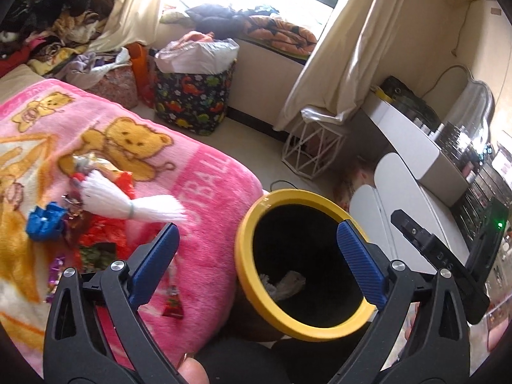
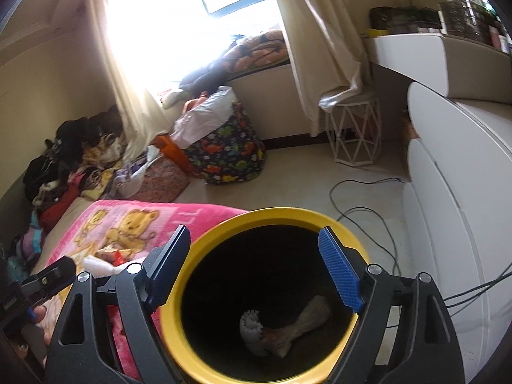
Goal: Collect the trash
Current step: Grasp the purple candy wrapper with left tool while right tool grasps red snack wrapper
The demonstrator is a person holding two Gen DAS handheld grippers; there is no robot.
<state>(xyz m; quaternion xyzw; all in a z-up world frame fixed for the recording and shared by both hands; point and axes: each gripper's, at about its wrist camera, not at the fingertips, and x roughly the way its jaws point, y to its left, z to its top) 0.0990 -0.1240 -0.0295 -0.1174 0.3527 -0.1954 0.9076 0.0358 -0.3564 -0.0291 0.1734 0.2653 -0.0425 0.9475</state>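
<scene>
A cluttered bedroom: a bed under a pink bear blanket (image 1: pixel 198 172), with a yellow-rimmed bin (image 2: pixel 204 243) standing on the floor beside it. Both your grippers hang over the bin mouth. The left gripper (image 1: pixel 256 256) has its fingers released and empty; the right gripper (image 2: pixel 256 268) likewise, nothing between them. A white tassel piece (image 2: pixel 256 329) lies at the bin bottom, so I judge a drop to be just complete. Remaining trash (image 1: pixel 96 211), wrappers and a second white tassel, sits on the blanket at ten o'clock of the left gripper. Your next move calls for swinging there and closing on one piece.
</scene>
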